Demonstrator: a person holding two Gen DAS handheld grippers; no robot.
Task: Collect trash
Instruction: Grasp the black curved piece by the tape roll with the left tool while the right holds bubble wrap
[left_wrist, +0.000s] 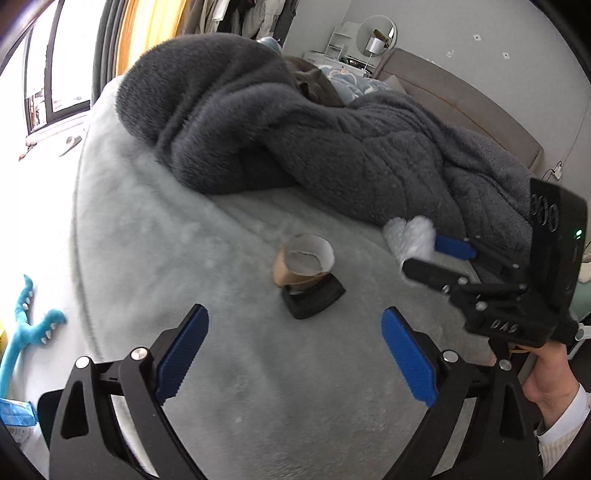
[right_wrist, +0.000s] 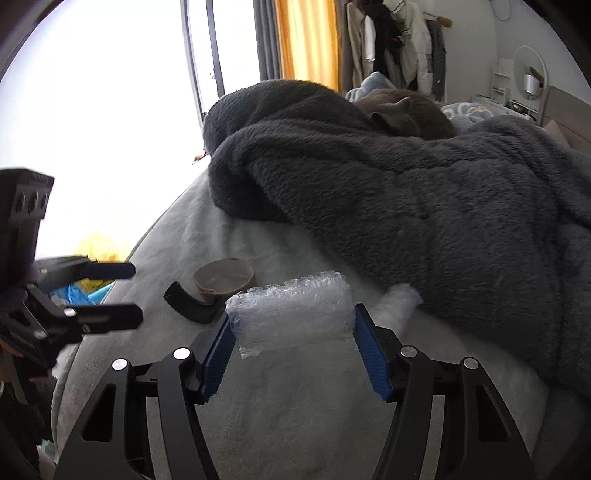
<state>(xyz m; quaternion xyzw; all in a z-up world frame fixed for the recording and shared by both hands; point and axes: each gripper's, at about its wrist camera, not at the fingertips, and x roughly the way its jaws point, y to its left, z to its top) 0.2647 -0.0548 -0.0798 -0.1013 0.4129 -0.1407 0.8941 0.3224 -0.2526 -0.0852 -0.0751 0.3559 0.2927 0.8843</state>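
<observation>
1. Left wrist view: the left gripper (left_wrist: 295, 354) hangs over the pale grey bed (left_wrist: 147, 258) with its blue pads spread wide and nothing between them.
2. Ahead of it, near the middle of the bed, a torn paper cup (left_wrist: 303, 264) lies tipped on its side, mouth toward the camera, resting against a black curved piece (left_wrist: 314, 301) that sits just in front of it.
3. A dark grey blanket (left_wrist: 295, 140) is heaped across the far side of the bed.
4. At the right edge of this view the right gripper (left_wrist: 432, 254) reaches in, clamped on a wad of bubble wrap (left_wrist: 410, 236) close to the blanket's near edge; a hand (left_wrist: 546, 373) in a white cuff holds it from below.
5. On the floor off the bed's left edge lies a blue toy (left_wrist: 26, 332).
6. Right wrist view: the right gripper (right_wrist: 291, 347) has the bubble wrap (right_wrist: 291, 310) pinched end to end between its pads, above the bed (right_wrist: 295, 406); the wrap looks lifted clear of the bed, though the angle makes that hard to confirm.
7. Beyond it the cup (right_wrist: 225, 282) and the black piece (right_wrist: 192, 306) lie touching, toward the bed's left edge.
8. The left gripper (right_wrist: 136, 293) shows at the left, its fingers apart and empty.
9. The blanket (right_wrist: 406, 206) fills the right and far side of the bed.
</observation>
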